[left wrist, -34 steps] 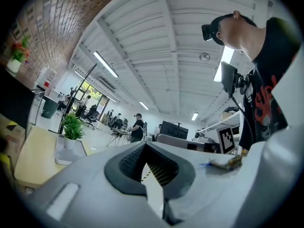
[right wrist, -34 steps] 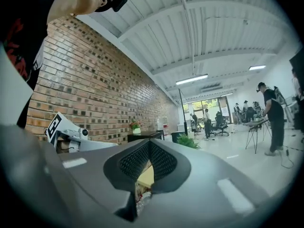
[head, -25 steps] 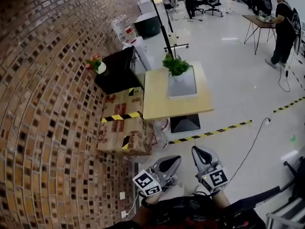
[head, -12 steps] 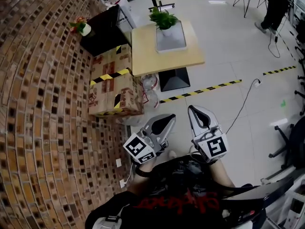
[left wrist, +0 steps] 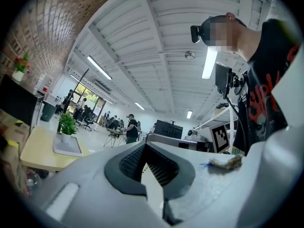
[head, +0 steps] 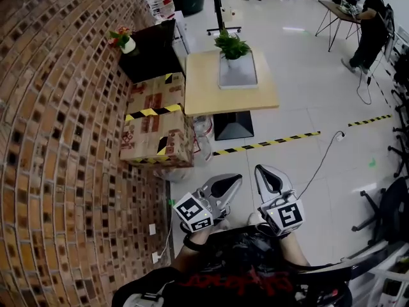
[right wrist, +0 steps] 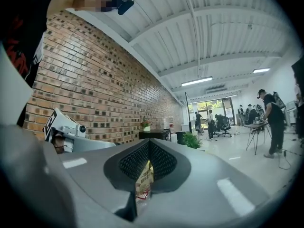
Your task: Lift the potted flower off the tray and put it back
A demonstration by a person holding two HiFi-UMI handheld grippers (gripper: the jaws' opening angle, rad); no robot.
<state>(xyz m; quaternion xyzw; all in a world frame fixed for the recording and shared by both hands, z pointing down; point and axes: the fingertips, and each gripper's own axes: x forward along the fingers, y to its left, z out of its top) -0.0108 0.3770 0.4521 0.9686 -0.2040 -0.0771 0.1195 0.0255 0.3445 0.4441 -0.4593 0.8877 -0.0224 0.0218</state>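
The potted flower [head: 232, 45], a green leafy plant in a white pot, stands at the far end of a grey tray [head: 239, 74] on a small wooden table [head: 204, 91]. Both grippers are held close to the body, far short of the table, over the floor. My left gripper [head: 232, 183] is shut with nothing between its jaws, and so is my right gripper [head: 263, 173]. In the left gripper view the left gripper [left wrist: 144, 145] points past the plant [left wrist: 67, 124] and tray [left wrist: 66, 147]. The right gripper [right wrist: 149, 140] sees the plant [right wrist: 191, 140] far ahead.
A brick wall runs along the left. Cardboard boxes [head: 156, 130] stand against the table's left side, with a black cabinet [head: 153, 53] behind bearing a second small flower pot [head: 125, 41]. Yellow-black tape [head: 268, 144] crosses the floor before the table. A person [head: 370, 21] stands far right.
Both grippers stay shut and side by side in front of the body. The head view has swung as the person moves, so the table and plant sit differently in the picture.
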